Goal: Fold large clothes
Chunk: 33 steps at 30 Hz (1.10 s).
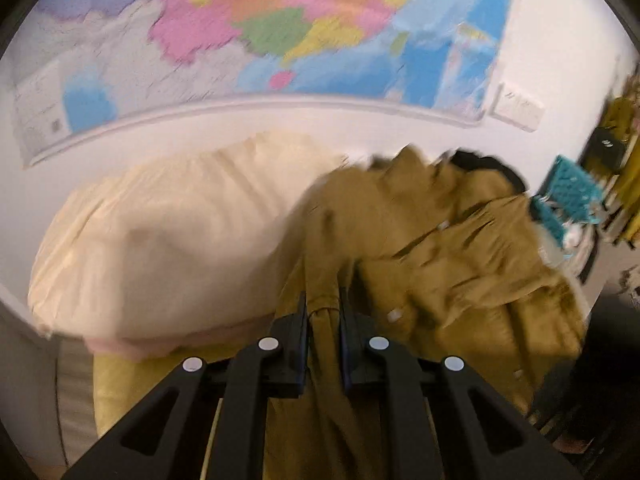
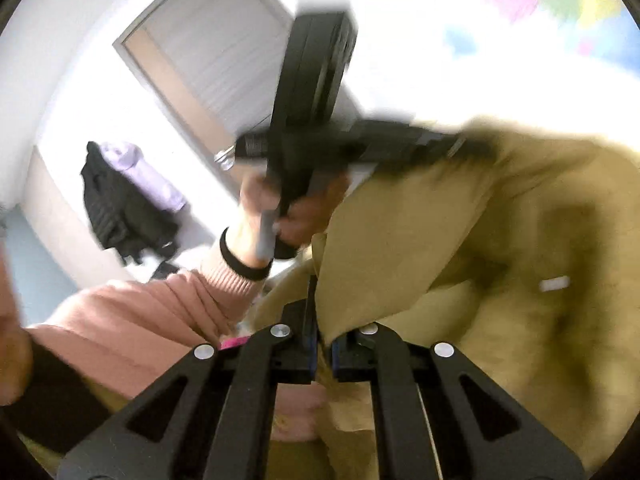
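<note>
Both grippers hold the same olive-tan garment [image 1: 432, 264], a large buttoned coat or shirt by the look of it, which hangs bunched in the air between them and not spread on anything. In the left wrist view the left gripper [image 1: 323, 312] has its jaws nearly together on a narrow gathered strip of the cloth, which runs up between the pads and billows out to the right, in front of a cream pillow [image 1: 168, 240] and below a coloured wall map [image 1: 280, 20]. In the right wrist view the right gripper [image 2: 323, 344] is pinched tight on a thin edge of the same fabric, and the person's hand [image 2: 276, 208], with a pink sleeve [image 2: 160, 312] behind it, carries the other gripper just beyond. The step in hand looks like the lift and shake-out before any fold is made. The next move probably calls for drawing the two grips apart until the cloth hangs flat, then laying it down smooth; no bare part of the surface shows here, so where it should land cannot be told.
</note>
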Motion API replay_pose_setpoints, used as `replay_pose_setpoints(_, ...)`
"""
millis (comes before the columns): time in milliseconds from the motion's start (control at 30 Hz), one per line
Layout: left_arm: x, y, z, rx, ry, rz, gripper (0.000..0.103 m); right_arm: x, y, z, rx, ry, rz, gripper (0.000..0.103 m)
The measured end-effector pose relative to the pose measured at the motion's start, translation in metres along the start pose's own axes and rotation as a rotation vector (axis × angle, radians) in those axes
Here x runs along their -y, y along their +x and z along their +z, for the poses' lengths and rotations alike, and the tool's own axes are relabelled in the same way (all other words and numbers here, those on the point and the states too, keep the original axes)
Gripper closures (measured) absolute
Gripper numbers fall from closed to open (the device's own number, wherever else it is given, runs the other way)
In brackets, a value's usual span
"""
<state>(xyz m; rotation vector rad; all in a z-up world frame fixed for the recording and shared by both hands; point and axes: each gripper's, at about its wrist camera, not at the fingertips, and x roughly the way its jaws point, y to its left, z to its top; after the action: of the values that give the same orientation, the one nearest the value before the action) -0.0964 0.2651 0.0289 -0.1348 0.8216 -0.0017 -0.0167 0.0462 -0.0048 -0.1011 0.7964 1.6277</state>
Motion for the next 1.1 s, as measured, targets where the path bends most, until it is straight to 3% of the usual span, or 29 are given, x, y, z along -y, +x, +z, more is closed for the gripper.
replay_pose_setpoints(33, 0.01, -0.003, 0.01, 0.012, 0.014, -0.046, 0.091, 0.004, -0.024, 0.001, -0.001, 0.006, -0.072, 0.098)
replay_pose_setpoints(200, 0.051, -0.004, 0.045, 0.07, 0.018, -0.187, 0.056, 0.041, -0.094, -0.011, -0.066, 0.085, -0.378, 0.096)
replay_pose_setpoints(267, 0.071, 0.007, 0.056, 0.093, 0.029, -0.208, 0.054, 0.056, -0.098, -0.019, -0.083, 0.129, -0.498, 0.085)
replay_pose_setpoints(300, 0.08, 0.016, 0.06, 0.1, 0.035, -0.217, 0.054, 0.072, -0.099, -0.027, -0.102, 0.176, -0.547, 0.072)
replay_pose_setpoints(333, 0.086, 0.025, 0.061, 0.096, 0.039, -0.211, 0.054, 0.086, -0.103, -0.036, -0.104, 0.216, -0.55, 0.059)
replay_pose_setpoints(367, 0.091, 0.034, 0.061, 0.089, 0.039, -0.201, 0.054, 0.1, -0.106, -0.047, -0.082, 0.265, -0.558, 0.053)
replay_pose_setpoints(433, 0.098, 0.057, 0.057, 0.068, 0.047, -0.177, 0.054, 0.126, -0.112, -0.07, -0.063, 0.344, -0.656, 0.02)
replay_pose_setpoints(500, 0.1, 0.078, 0.051, 0.03, 0.057, -0.14, 0.054, 0.142, -0.131, -0.094, -0.014, 0.398, -0.666, 0.015)
replay_pose_setpoints(567, 0.099, 0.097, 0.041, -0.002, 0.071, -0.079, 0.053, 0.142, -0.143, -0.121, 0.025, 0.413, -0.606, 0.015)
replay_pose_setpoints(667, 0.09, 0.115, 0.028, -0.036, 0.074, 0.004, 0.053, 0.129, -0.146, -0.15, 0.079, 0.407, -0.545, 0.005)
replay_pose_setpoints(833, 0.076, 0.117, 0.016, -0.027, 0.064, 0.014, 0.052, 0.117, -0.134, -0.186, 0.083, 0.411, -0.541, 0.006)
replay_pose_setpoints(900, 0.076, 0.115, 0.013, -0.013, 0.07, 0.011, 0.046, 0.115, -0.126, -0.197, 0.111, 0.404, -0.522, 0.008)
replay_pose_setpoints(967, 0.08, 0.115, 0.008, -0.004, 0.092, 0.023, 0.043, 0.11, -0.12, -0.195, 0.136, 0.357, -0.507, 0.048)
replay_pose_setpoints(1000, 0.082, 0.115, 0.006, -0.003, 0.1, 0.032, 0.043, 0.111, -0.118, -0.194, 0.155, 0.352, -0.479, 0.093)
replay_pose_setpoints(1100, 0.088, 0.123, 0.005, -0.014, 0.118, 0.061, 0.043, 0.108, -0.136, -0.177, 0.199, 0.381, -0.454, 0.098)
